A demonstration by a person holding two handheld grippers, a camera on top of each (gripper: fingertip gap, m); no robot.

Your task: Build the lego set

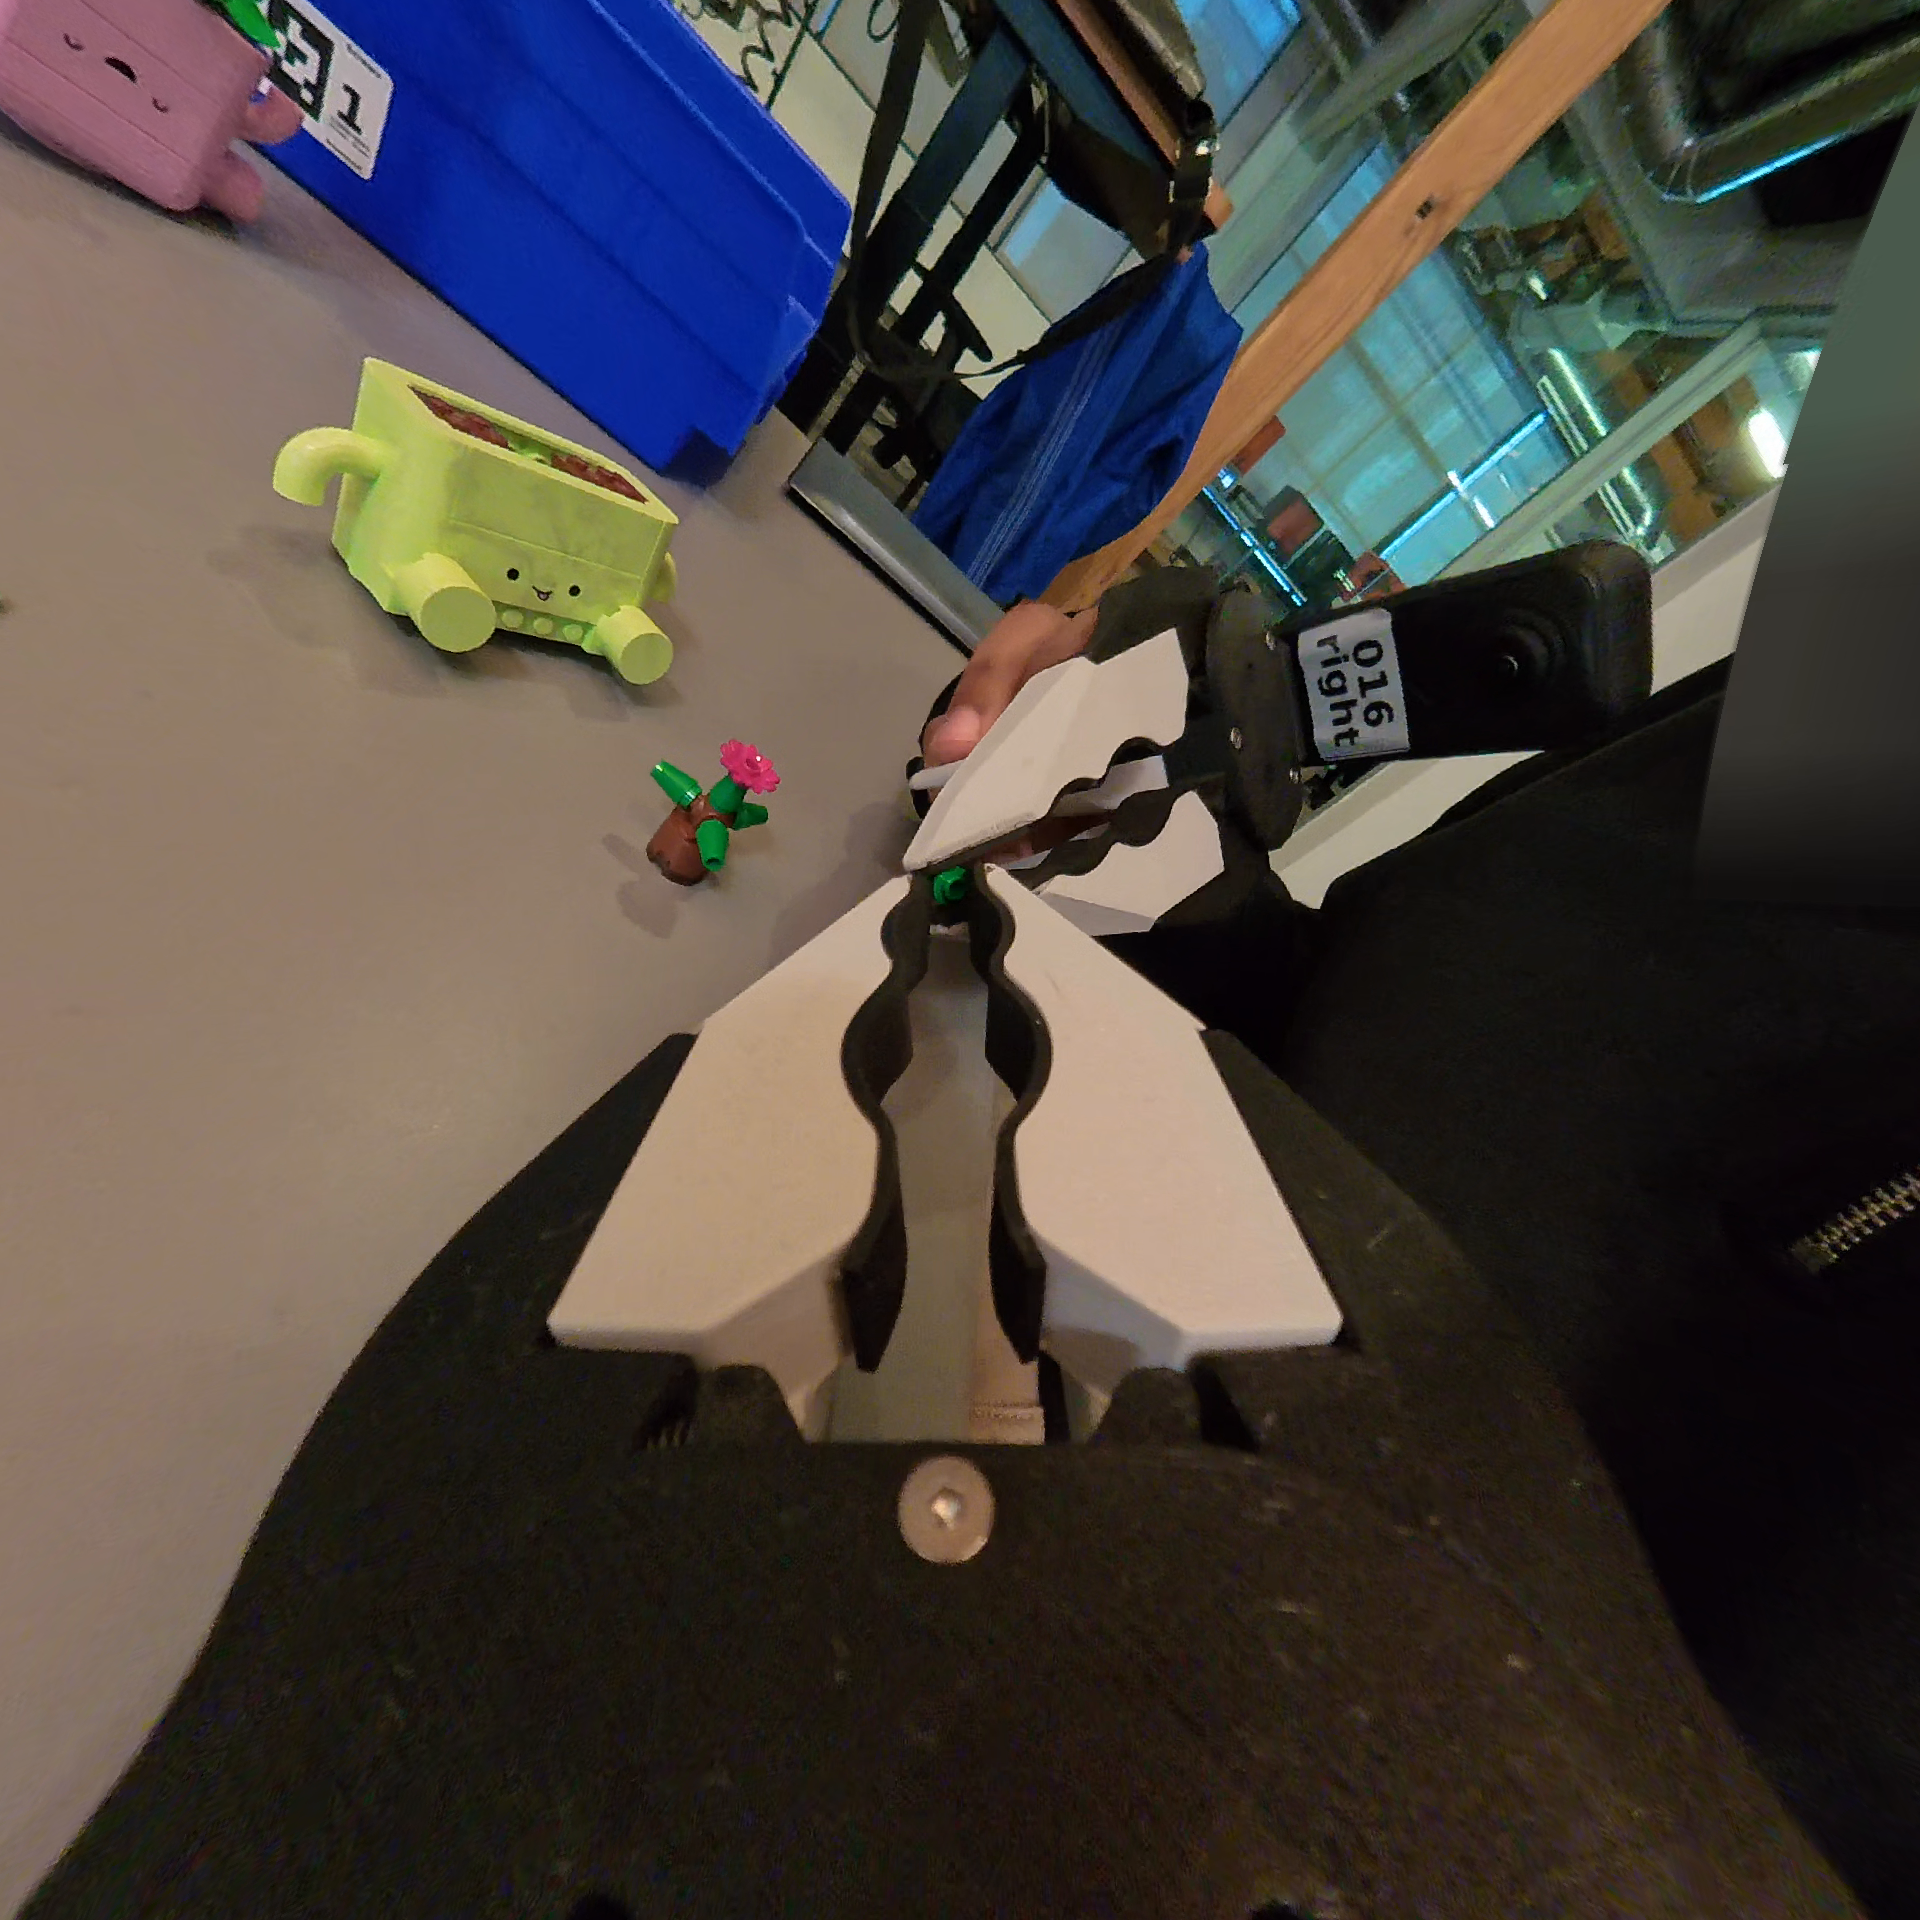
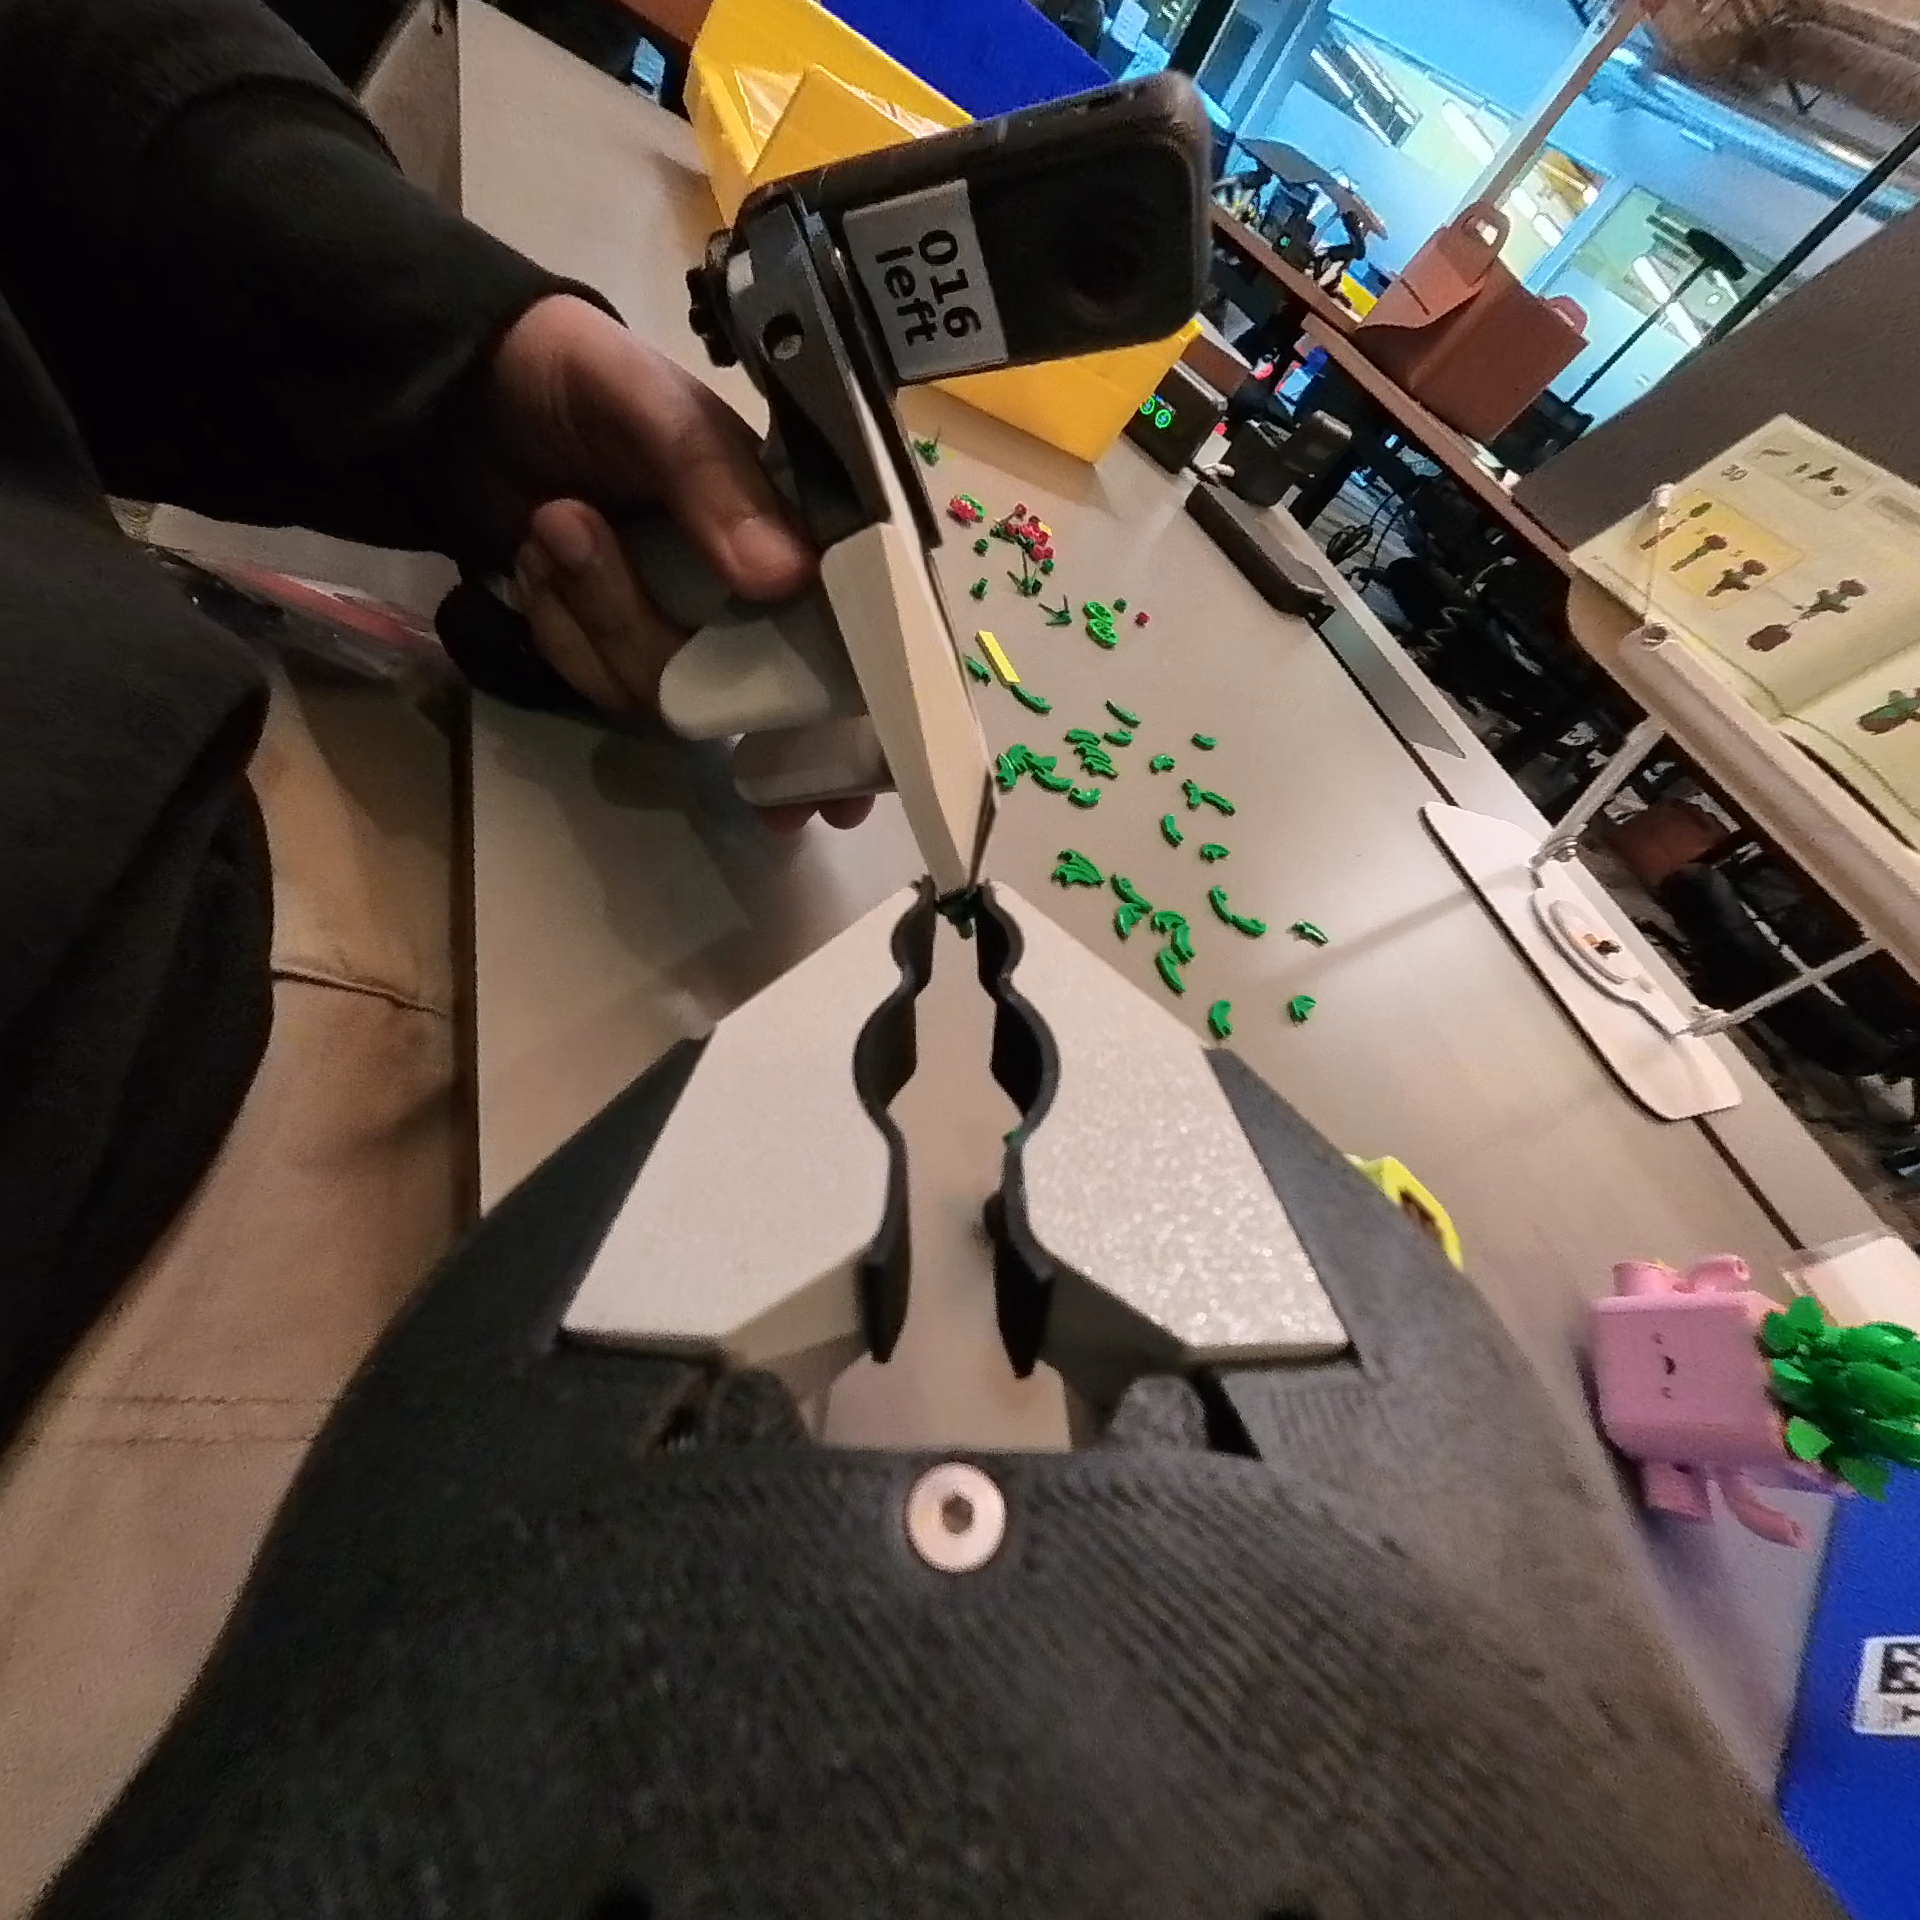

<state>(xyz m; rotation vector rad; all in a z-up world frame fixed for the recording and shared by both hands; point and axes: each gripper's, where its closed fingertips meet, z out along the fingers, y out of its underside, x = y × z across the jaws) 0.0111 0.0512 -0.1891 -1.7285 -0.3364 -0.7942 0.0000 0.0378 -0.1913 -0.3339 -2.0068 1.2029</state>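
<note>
My left gripper (image 1: 948, 896) is shut on a small green lego piece (image 1: 950, 885) at its tips, above the table's edge. My right gripper (image 2: 958, 909) meets it tip to tip and is shut on the same small green piece (image 2: 958, 914). The right gripper also shows in the left wrist view (image 1: 940, 857), the left one in the right wrist view (image 2: 961, 873). A small brown pot with green stems and a pink flower (image 1: 712, 810) lies on the grey table (image 1: 208, 935). A lime green lego planter (image 1: 488, 520) lies tipped beyond it. Several loose green leaf pieces (image 2: 1143, 831) are scattered on the table.
A pink lego planter (image 2: 1683, 1371) with green foliage stands at the right, and also shows in the left wrist view (image 1: 125, 94). A blue bin (image 1: 582, 208) and a yellow bin (image 2: 831, 114) stand at the back. An open instruction booklet (image 2: 1787, 582) rests on a stand. Both grippers' tips are close together, under 4 cm apart. Left tips and right tips are each some 12 cm from the lime green lego planter (image 1: 488, 520).
</note>
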